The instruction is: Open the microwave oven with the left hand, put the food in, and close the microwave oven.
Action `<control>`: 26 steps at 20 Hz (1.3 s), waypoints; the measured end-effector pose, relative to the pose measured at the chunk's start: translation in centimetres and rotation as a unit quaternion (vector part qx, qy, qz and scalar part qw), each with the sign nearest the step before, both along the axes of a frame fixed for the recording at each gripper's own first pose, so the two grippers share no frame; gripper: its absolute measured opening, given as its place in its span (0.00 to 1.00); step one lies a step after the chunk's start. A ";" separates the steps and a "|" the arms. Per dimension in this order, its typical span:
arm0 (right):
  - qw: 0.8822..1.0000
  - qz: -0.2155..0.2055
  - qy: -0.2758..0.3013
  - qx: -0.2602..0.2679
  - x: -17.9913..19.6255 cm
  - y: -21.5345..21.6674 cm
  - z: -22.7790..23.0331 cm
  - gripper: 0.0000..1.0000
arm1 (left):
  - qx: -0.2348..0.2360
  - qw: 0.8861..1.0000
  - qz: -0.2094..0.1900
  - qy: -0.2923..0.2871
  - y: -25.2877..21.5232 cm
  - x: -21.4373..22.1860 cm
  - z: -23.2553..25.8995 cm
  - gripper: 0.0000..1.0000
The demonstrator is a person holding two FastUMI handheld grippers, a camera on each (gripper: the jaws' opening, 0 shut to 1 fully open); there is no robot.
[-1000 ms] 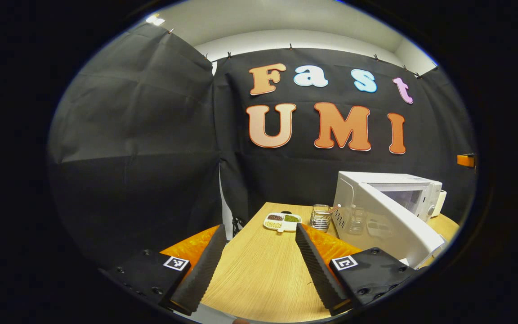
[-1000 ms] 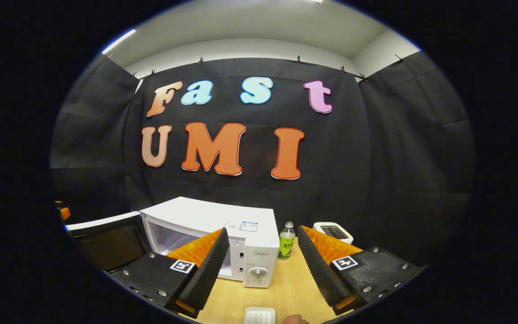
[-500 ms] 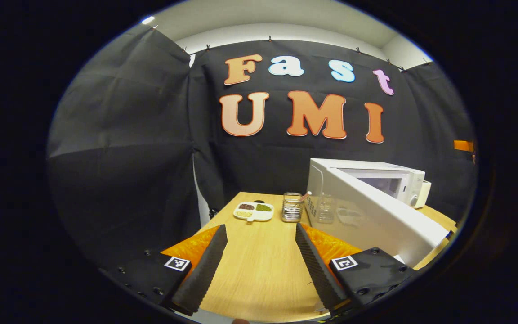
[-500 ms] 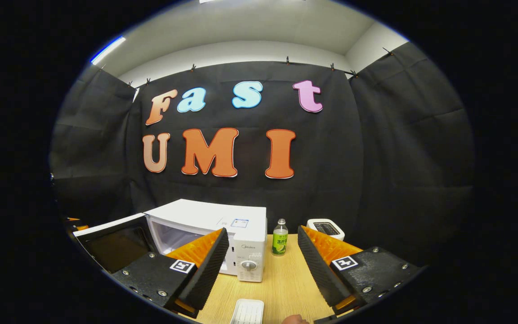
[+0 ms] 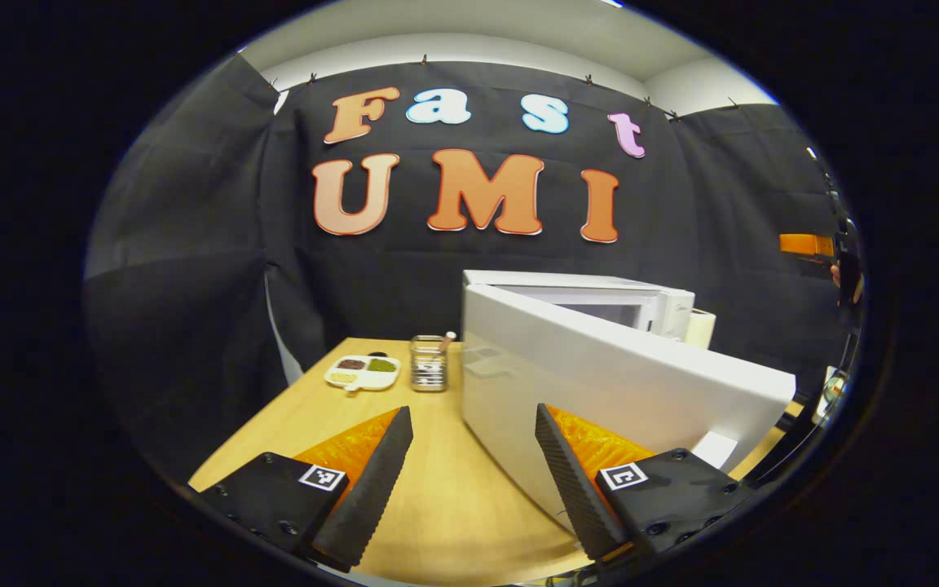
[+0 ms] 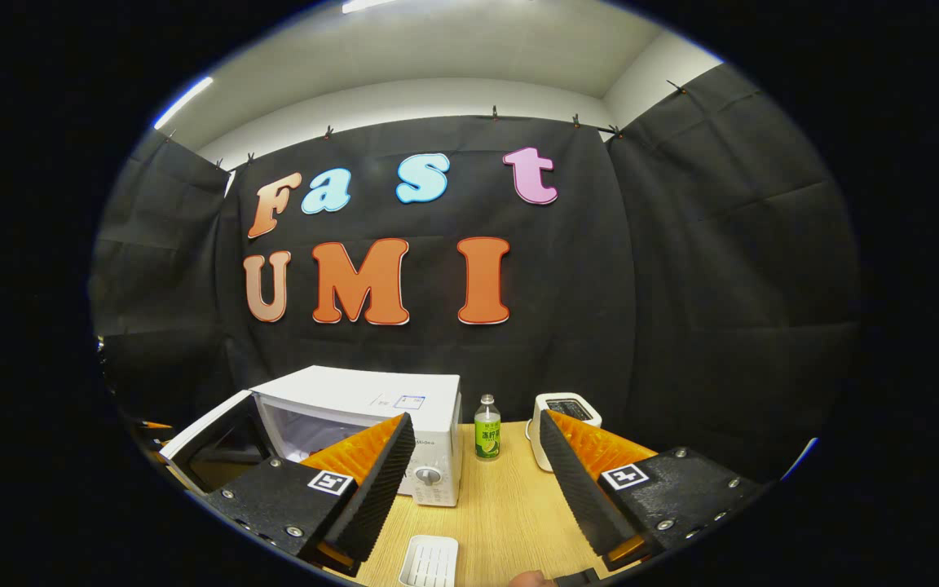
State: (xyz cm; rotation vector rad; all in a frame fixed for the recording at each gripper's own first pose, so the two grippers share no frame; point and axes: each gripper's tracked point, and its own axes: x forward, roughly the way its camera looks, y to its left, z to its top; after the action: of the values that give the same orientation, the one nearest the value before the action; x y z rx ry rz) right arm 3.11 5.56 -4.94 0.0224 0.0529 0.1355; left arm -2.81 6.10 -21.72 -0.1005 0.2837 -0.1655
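One white box-shaped microwave oven (image 6: 372,408) stands on the light wooden bench (image 6: 502,505), its white door (image 5: 600,391) swung wide open. In the left gripper view that door crosses directly in front of the left gripper (image 5: 473,477), blocking the way to the cavity. Left of the microwave oven sit one wire-mesh metal cup (image 5: 428,363) and, farther left, one white divided dish with dark, green and pale portions (image 5: 362,371). In the right gripper view, just right of the microwave oven stands one small green-labelled clear bottle (image 6: 486,432), then one white toaster (image 6: 559,416). One white ribbed food tray (image 6: 429,561) lies on the bench in front of the microwave oven, near the right gripper (image 6: 478,481). Both grippers are spread wide and hold nothing.
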 end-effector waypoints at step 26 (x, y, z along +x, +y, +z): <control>0.996 -0.081 0.026 0.000 0.3 -10.4 -3.7 0.95 | -0.001 0.994 -0.106 -0.005 -20.9 12.7 -0.4 0.04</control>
State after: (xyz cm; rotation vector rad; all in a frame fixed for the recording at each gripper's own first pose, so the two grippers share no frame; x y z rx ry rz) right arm 3.42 -4.80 -8.67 0.0307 0.1030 -0.0274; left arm 9.88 -14.83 -22.12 -0.0713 0.2845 -0.3765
